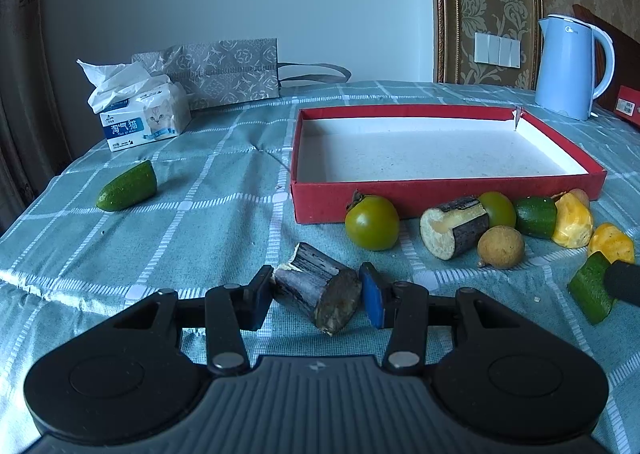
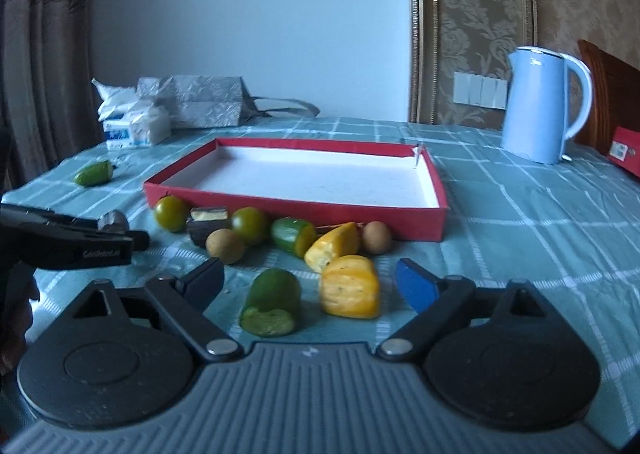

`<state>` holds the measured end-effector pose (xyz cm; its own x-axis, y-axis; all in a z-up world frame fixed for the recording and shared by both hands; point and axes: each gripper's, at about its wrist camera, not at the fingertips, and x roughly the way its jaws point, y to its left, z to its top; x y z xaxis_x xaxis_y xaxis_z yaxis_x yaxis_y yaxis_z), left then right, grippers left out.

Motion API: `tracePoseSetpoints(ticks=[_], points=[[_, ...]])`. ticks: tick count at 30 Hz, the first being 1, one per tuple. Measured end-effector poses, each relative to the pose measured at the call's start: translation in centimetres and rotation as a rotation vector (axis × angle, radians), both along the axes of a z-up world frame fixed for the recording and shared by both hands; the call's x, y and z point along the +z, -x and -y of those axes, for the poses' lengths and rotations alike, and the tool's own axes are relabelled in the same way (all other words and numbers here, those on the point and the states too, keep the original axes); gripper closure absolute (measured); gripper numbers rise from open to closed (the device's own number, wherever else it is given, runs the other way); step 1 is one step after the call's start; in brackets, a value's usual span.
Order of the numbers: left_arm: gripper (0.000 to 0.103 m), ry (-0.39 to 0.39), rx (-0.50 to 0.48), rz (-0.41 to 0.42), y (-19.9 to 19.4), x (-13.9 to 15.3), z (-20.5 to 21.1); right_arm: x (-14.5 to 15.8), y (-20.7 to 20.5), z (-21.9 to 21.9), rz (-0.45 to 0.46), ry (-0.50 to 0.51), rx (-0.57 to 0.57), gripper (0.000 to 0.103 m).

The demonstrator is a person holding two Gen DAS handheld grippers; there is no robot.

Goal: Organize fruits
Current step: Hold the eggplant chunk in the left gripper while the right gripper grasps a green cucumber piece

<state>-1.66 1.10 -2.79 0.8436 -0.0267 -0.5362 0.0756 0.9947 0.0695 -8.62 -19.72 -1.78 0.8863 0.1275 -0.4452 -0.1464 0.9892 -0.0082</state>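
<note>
Fruit pieces are lying in a loose row on the checked teal surface (image 1: 224, 190), just in front of the near wall of the red box lid (image 1: 448, 198), whose white inside is holding nothing. The left claw (image 1: 317, 294) is gripping a dark-barked sugarcane chunk (image 1: 320, 286), its pads pressing on the two sides while the chunk is resting low on the cloth. Beside it, toward the box, a green persimmon (image 1: 372, 223) is sitting, then a second sugarcane piece (image 1: 454, 228) with its pale cut end showing, a round brown longan (image 1: 501, 247), another green persimmon (image 1: 498, 209), a cucumber chunk (image 1: 536, 217) and a yellow jackfruit piece (image 1: 574, 225).

The right claw (image 2: 310, 278) is standing wide, pads clear of everything; between its fingers a cut cucumber piece (image 2: 272, 304) and a second yellow jackfruit piece (image 2: 351, 293) are lying side by side, neither one touched. A second longan (image 2: 377, 237) is sitting close against the box wall. Well apart at the far left, a lone cucumber end (image 1: 127, 187) is lying by itself, near a tissue pack (image 1: 144, 118) and a grey patterned bag (image 1: 224, 70). A pale blue kettle (image 1: 570, 68) is standing behind the box at the right.
</note>
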Motion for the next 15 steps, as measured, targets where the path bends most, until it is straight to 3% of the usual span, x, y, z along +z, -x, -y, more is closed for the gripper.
tracePoseSetpoints(ticks=[8,15], points=[[0.058,0.007,0.0,-0.003,0.0,0.0,-0.1,-0.2,-0.7,-1.2,-0.065,0.018,0.065,0.035],[0.058,0.002,0.0,0.0,0.0,0.0,-0.1,-0.5,-1.7,-1.8,-0.107,0.055,0.055,0.038]])
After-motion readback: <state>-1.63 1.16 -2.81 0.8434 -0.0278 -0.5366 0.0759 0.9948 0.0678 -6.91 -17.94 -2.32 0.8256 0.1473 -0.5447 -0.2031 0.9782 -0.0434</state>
